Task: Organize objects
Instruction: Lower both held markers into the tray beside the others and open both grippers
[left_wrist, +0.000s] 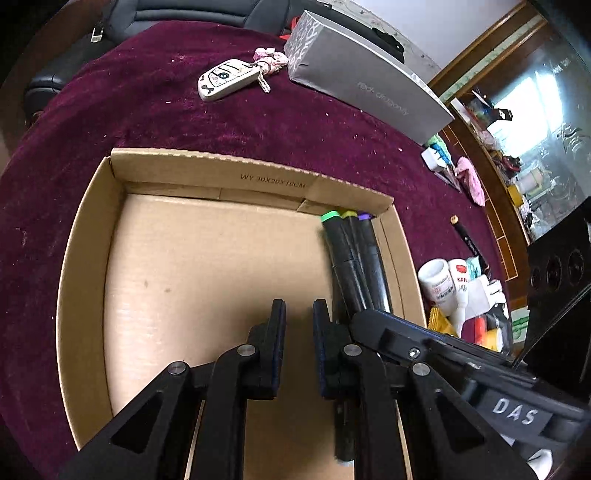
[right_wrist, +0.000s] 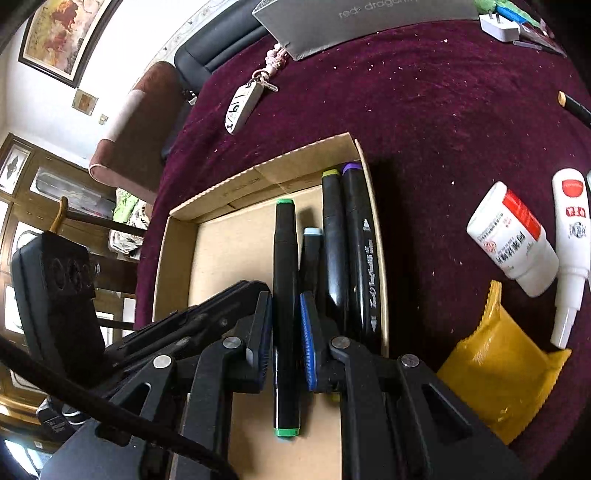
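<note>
Green-capped marker (right_wrist: 285, 295) sits clamped in my right claw (right_wrist: 286, 332) over the cardboard box (left_wrist: 88, 229). I should lower it flat beside the others; my left claw (left_wrist: 299, 332) is shut, empty.

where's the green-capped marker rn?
Right wrist view: green-capped marker sits between the right claw's pads, inside the cardboard box, left of the other markers along its right wall.

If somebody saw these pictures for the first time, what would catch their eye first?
Probably the open cardboard box in the middle of the dark red tablecloth, with black markers lined up along its right side. The right hand-held gripper is shut on the green-capped marker over the box. Outside it, a white car key lies beyond the far wall and a yellow packet to the right.
</note>
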